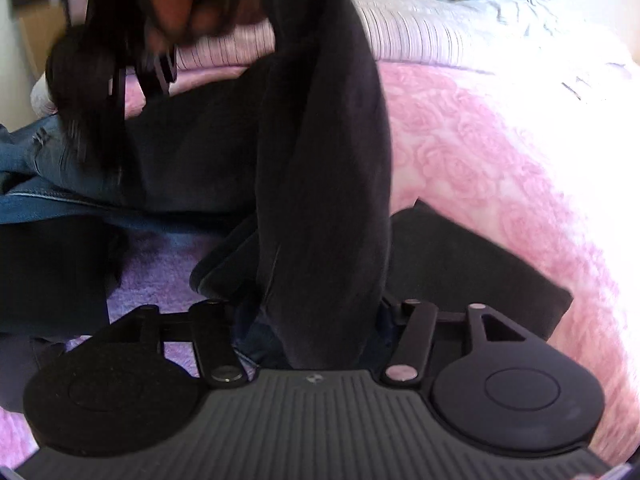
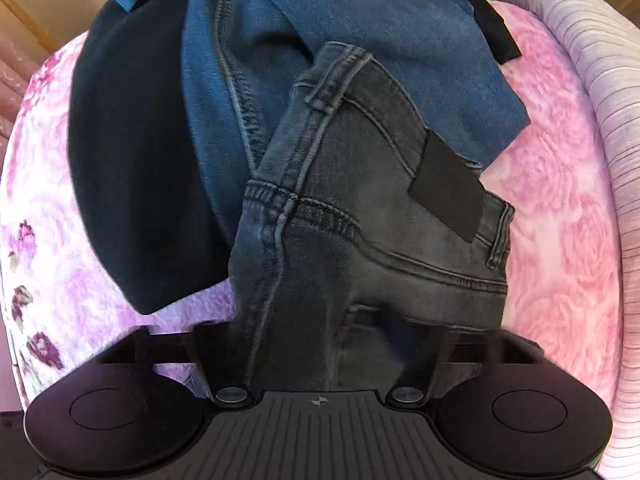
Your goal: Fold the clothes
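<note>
Both of us gripping the dark grey jeans above the pink bed cover, with a pile of other clothes close underneath.

Our left gripper pinches a hanging leg of the dark grey jeans; our right gripper pinches the same jeans near the seat, below the waistband and its black patch. We judge both jaws pressed onto denim, though the cloth hides the fingertips. Over the pink bed cover the jeans hang bunched and twisted, so a fold made now could set crooked. The blue jeans and a black garment lie on the cover right behind; a trailing leg could drag them along. Thick seams may slip from a shallow pinch.
</note>
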The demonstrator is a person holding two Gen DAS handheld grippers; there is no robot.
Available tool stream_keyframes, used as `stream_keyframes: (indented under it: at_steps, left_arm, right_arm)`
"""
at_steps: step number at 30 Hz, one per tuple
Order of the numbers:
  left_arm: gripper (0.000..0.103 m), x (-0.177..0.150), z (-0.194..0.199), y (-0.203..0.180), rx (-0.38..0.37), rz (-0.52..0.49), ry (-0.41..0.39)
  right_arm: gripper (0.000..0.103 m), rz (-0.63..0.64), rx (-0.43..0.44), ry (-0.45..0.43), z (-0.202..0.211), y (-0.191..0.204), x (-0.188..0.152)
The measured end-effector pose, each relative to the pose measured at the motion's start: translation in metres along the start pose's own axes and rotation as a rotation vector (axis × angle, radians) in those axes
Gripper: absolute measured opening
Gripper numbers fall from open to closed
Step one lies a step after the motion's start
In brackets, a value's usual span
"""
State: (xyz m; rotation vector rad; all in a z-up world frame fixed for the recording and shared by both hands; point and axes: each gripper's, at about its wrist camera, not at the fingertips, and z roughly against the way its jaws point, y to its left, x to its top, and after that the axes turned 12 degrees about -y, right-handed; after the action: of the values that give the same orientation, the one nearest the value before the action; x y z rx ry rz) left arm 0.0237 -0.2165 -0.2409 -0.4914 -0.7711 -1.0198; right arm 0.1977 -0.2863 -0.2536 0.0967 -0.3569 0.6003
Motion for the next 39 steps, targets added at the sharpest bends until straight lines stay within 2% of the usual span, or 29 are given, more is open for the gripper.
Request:
stream_keyframes:
  at_steps: [1, 2, 5, 7, 9, 12, 15, 18, 20, 22, 24, 25, 27, 30, 33, 35, 37, 39]
  left_arm:
    - [0.030, 0.000, -0.001, 0.001, -0.011, -0.010, 0.002]
    - [0.012, 0.003, 0.000, 0.000, -0.024, -0.023, -0.005]
    - [0.006, 0.018, 0.008, -0.009, -0.065, -0.103, -0.045]
    - [0.006, 0.029, 0.023, -0.028, -0.090, -0.214, -0.091]
    - [0.006, 0.037, 0.043, -0.055, -0.132, -0.333, -0.133]
    - [0.006, 0.039, 0.071, -0.110, -0.199, -0.480, -0.165]
    - [0.006, 0.030, 0.092, -0.163, -0.269, -0.576, -0.143]
    - [0.009, 0.012, 0.100, -0.212, -0.352, -0.628, -0.076]
    - [0.015, 0.000, 0.103, -0.241, -0.413, -0.663, -0.016]
    - [0.023, -0.008, 0.111, -0.253, -0.466, -0.636, 0.037]
    - [0.040, -0.015, 0.118, -0.263, -0.518, -0.607, 0.090]
    - [0.045, -0.017, 0.118, -0.254, -0.533, -0.586, 0.112]
    - [0.051, -0.013, 0.115, -0.232, -0.562, -0.548, 0.152]
    - [0.057, -0.002, 0.111, -0.194, -0.604, -0.497, 0.205]
    - [0.057, 0.013, 0.097, -0.152, -0.621, -0.467, 0.248]
    - [0.058, 0.021, 0.087, -0.119, -0.594, -0.481, 0.259]
    - [0.060, 0.027, 0.072, -0.091, -0.476, -0.558, 0.236]
    - [0.064, 0.039, 0.048, -0.061, -0.369, -0.590, 0.208]
  right_arm:
    - [0.018, -0.050, -0.016, -0.040, 0.010, -0.009, -0.002]
    - [0.017, -0.099, -0.032, -0.081, 0.021, -0.018, -0.005]
    - [0.015, -0.250, -0.102, -0.233, 0.084, -0.049, -0.037]
    - [0.015, -0.391, -0.141, -0.348, 0.138, -0.070, -0.074]
    - [0.015, -0.518, -0.172, -0.472, 0.195, -0.079, -0.127]
    - [0.015, -0.682, -0.249, -0.629, 0.267, -0.063, -0.228]
    - [0.015, -0.889, -0.341, -0.699, 0.306, -0.033, -0.334]
    - [0.017, -1.183, -0.433, -0.657, 0.306, -0.002, -0.455]
    - [0.019, -1.400, -0.464, -0.573, 0.292, 0.019, -0.533]
    - [0.022, -1.564, -0.442, -0.384, 0.270, 0.038, -0.593]
    - [0.032, -1.711, -0.415, -0.197, 0.250, 0.058, -0.652]
    - [0.034, -1.736, -0.405, -0.170, 0.248, 0.070, -0.666]
    - [0.046, -1.655, -0.431, -0.127, 0.250, 0.088, -0.670]
    - [0.051, -1.613, -0.510, -0.078, 0.257, 0.097, -0.673]
    - [0.051, -1.602, -0.599, -0.081, 0.263, 0.093, -0.661]
    - [0.051, -1.555, -0.633, -0.112, 0.267, 0.088, -0.646]
    - [0.054, -1.479, -0.615, -0.164, 0.267, 0.078, -0.622]
    - [0.060, -1.403, -0.565, -0.197, 0.258, 0.066, -0.593]
